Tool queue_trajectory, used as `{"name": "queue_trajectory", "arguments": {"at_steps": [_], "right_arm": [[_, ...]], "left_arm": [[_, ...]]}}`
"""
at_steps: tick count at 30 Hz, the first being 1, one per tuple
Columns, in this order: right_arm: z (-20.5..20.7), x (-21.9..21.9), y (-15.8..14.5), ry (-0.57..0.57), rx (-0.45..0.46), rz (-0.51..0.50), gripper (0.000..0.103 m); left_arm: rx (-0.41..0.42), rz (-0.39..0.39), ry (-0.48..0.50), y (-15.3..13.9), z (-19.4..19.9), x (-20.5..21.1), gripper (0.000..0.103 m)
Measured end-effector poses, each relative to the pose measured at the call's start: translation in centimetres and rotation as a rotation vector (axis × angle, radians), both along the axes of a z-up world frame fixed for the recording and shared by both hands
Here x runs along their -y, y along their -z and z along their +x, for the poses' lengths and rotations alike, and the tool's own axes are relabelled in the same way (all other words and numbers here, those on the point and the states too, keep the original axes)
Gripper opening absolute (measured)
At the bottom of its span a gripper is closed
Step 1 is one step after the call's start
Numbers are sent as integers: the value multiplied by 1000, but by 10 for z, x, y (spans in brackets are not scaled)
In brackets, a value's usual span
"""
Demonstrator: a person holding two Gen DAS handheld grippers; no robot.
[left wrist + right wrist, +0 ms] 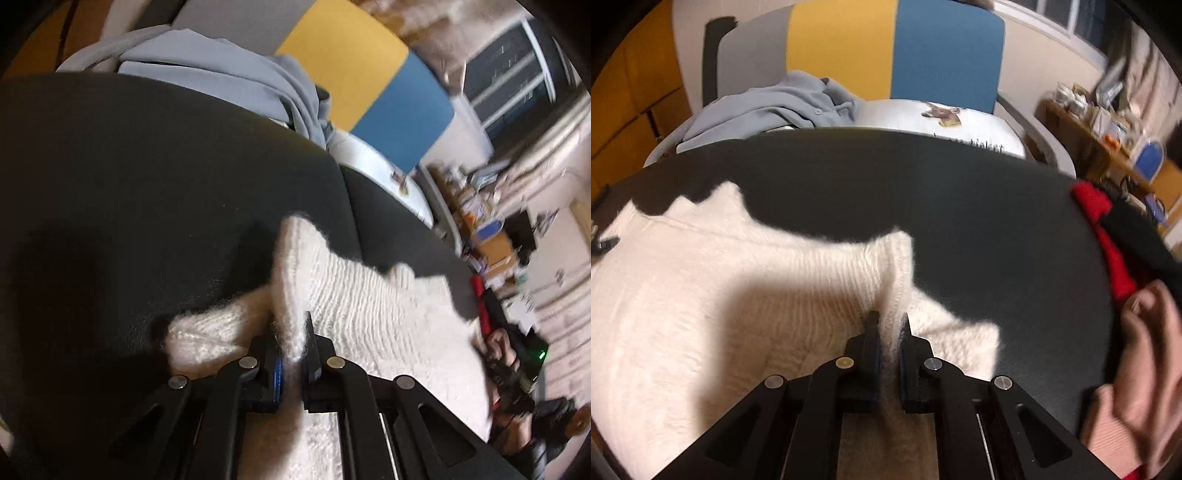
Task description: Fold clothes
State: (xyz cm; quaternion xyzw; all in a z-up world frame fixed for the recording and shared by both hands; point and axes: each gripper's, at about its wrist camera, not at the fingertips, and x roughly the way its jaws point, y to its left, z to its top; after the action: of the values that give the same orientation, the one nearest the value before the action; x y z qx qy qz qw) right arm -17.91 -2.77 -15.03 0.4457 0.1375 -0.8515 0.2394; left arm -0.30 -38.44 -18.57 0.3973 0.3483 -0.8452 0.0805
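While a cream knit sweater (701,314) lies spread across the dark tabletop (960,206), both grippers are clenched on raised folds of its fuzzy fabric. Seen from the left wrist, the left gripper (293,343) pinches an upright ridge of the sweater (351,295) between its two black fingers, with a rolled cuff or edge bunched just to the left of the fingers. Seen from the right wrist, the right gripper (890,332) grips a similar standing pleat near the sweater's right edge, the knit running up between the closed fingers. Most of the garment stretches to the left of that gripper, its far edge jagged against the table. Beyond the table, a grey-blue garment (775,107) lies crumpled on a seat next to a white printed T-shirt (942,122), in front of a yellow and blue chair back (894,48). At the table's right edge sit a red garment (1108,236) and, nearer the camera, a pink ribbed garment (1137,369).
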Motion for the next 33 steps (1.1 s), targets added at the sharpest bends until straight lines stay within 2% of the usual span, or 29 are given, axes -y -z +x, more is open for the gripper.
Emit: {"name": "queue_trajectory", "arguments": {"at_steps": [4,5,6,7,8,10,13,17,21,25,28,30,33], "right_arm": [[-5,-9,-2,27,23,-59,10],[-5,-11,-6,34,26,-75,12],[-5,-12,-11,43,29,-93,18],[1,-11,-21,44,-14,-89,31],[7,-9,-30,44,-62,-84,38],[23,0,-49,9,-137,-85,60],[51,24,-68,-117,-184,-114,65],[66,54,-56,-235,-63,-180,68],[76,68,-29,-261,25,-205,68],[72,62,-16,-249,50,-258,71],[68,53,-8,-239,75,-316,72],[68,50,-6,-240,78,-331,72],[75,52,-13,-237,43,-303,70]], "left_arm": [[6,-48,3,-11,3,-11,7],[-1,-50,0,-16,6,-13,13],[-18,-63,3,-24,9,-15,19],[-45,-90,13,-36,12,-18,20],[-72,-117,23,-47,16,-20,23],[-126,-164,119,-70,11,-32,32],[-136,-225,304,-87,-13,-56,37],[-67,-313,527,-78,-59,-94,38],[-13,-298,629,-61,-86,-107,38],[46,-251,717,-47,-108,-115,40],[59,-279,745,-41,-109,-122,36],[53,-317,731,-40,-105,-125,4],[-1,-367,653,-48,-93,-126,4]]}}
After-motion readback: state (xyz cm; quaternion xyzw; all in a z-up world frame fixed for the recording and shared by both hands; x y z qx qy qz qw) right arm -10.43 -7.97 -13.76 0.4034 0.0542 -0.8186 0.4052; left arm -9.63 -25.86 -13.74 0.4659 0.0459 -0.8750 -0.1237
